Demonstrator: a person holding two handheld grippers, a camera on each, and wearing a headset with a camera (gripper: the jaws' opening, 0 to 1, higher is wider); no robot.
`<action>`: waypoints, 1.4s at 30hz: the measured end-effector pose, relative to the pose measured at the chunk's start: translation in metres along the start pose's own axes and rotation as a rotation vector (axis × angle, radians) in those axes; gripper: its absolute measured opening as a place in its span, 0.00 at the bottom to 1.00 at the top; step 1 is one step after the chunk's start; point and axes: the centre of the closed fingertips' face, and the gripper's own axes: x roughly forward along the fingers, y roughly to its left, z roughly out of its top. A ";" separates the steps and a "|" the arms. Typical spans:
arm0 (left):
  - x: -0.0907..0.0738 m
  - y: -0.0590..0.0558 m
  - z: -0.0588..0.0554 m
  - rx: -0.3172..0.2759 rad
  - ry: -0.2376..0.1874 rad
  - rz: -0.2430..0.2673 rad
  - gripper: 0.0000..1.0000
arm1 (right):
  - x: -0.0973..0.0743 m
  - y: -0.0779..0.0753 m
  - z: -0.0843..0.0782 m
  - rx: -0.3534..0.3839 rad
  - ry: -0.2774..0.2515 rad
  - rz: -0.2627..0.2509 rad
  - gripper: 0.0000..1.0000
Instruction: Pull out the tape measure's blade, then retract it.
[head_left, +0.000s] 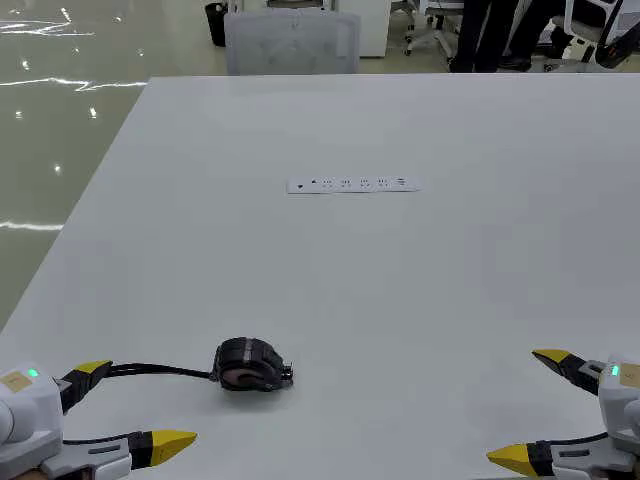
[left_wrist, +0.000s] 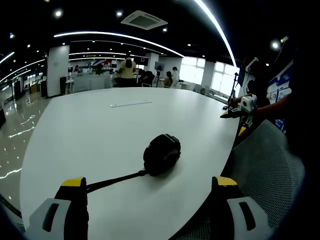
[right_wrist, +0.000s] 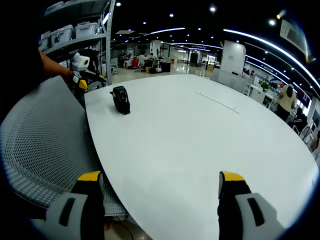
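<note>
Tape measure, black case, lies on the white bench near the person's edge, left of centre. A black strap runs from the case along the bench to one yellow jaw tip of the left hand-held gripper; I cannot tell whether they touch. The left hand-held gripper's jaws are spread wide with nothing between them, just beside the tape measure. The right hand-held gripper is well apart at the bench's right side, jaws also spread and empty. A white power strip lies flat mid-bench, far from the tape measure.
</note>
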 end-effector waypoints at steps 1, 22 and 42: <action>0.000 -0.001 0.000 0.000 -0.001 -0.001 1.00 | 0.000 0.000 0.000 0.001 0.000 0.000 0.97; -0.003 0.008 0.001 -0.002 0.003 0.012 1.00 | 0.001 0.000 0.000 -0.002 0.009 0.010 0.97; 0.001 0.008 0.006 0.065 0.038 -0.020 1.00 | -0.001 -0.008 0.009 0.006 0.003 0.002 0.99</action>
